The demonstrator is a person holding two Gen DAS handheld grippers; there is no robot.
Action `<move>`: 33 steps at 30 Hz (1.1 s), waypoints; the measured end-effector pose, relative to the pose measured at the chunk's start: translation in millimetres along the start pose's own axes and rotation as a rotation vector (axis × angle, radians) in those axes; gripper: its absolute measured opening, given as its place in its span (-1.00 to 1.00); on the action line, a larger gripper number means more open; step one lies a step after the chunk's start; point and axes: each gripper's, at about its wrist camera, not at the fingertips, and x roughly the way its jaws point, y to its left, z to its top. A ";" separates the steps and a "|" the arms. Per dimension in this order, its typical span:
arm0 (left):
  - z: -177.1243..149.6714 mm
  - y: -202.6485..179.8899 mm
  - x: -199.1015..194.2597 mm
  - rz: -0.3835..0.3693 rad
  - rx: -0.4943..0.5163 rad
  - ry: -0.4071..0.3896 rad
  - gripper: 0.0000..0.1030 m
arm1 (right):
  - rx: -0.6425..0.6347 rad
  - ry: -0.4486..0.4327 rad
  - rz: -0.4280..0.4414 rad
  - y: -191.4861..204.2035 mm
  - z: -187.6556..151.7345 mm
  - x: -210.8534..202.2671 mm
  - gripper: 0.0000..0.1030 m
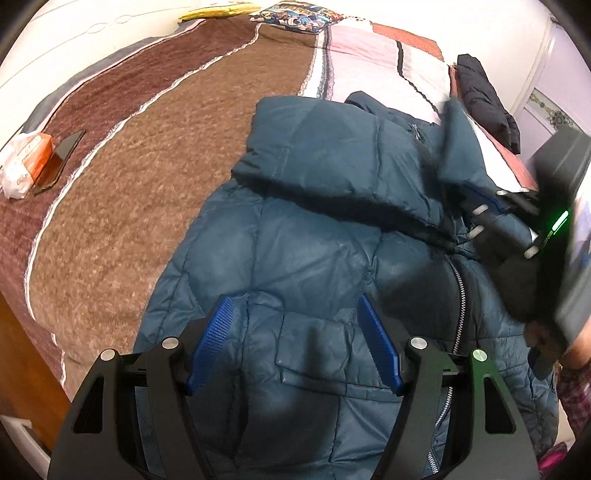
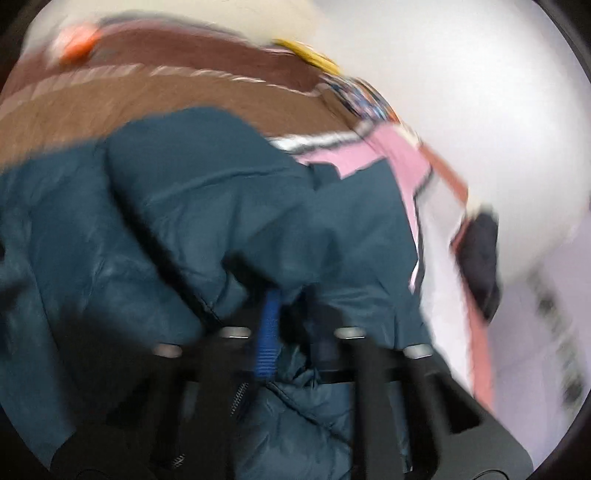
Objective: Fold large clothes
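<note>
A big teal puffer jacket [image 1: 314, 236] lies on the bed [image 1: 155, 158], near the bed's front edge and toward its right side. One sleeve [image 1: 332, 158] is folded across the chest. A silver zipper [image 1: 458, 291] runs down the front, and a flap pocket [image 1: 314, 354] sits low on the jacket.

The left hand-held gripper [image 1: 295, 343] hangs over the lower part of the jacket. Its blue fingers [image 1: 212, 343] stand wide apart with nothing between them.

The right hand-held gripper [image 2: 280, 317] is at the jacket's right side. Its view is blurry. Its jaws are pinched together on a fold of the teal jacket, and the cloth bunches up around them.

The bed has a fuzzy brown blanket with thin white wavy lines. Toward the far right corner the cover turns pink and white [image 1: 373, 62]. At the left edge lie an orange and white packet [image 1: 26, 162] and a dark phone [image 1: 61, 158], side by side. Along the far edge are a yellow thing [image 1: 218, 10] and a bright patterned cushion [image 1: 299, 16]. A black garment [image 1: 484, 99] rests at the right edge. Pale walls [image 2: 461, 92] stand behind the bed.
</note>
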 end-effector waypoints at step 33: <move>126.7 -24.6 61.6 0.131 0.060 -0.058 0.33 | 1.079 0.336 0.426 -205.9 -135.9 -21.0 -0.89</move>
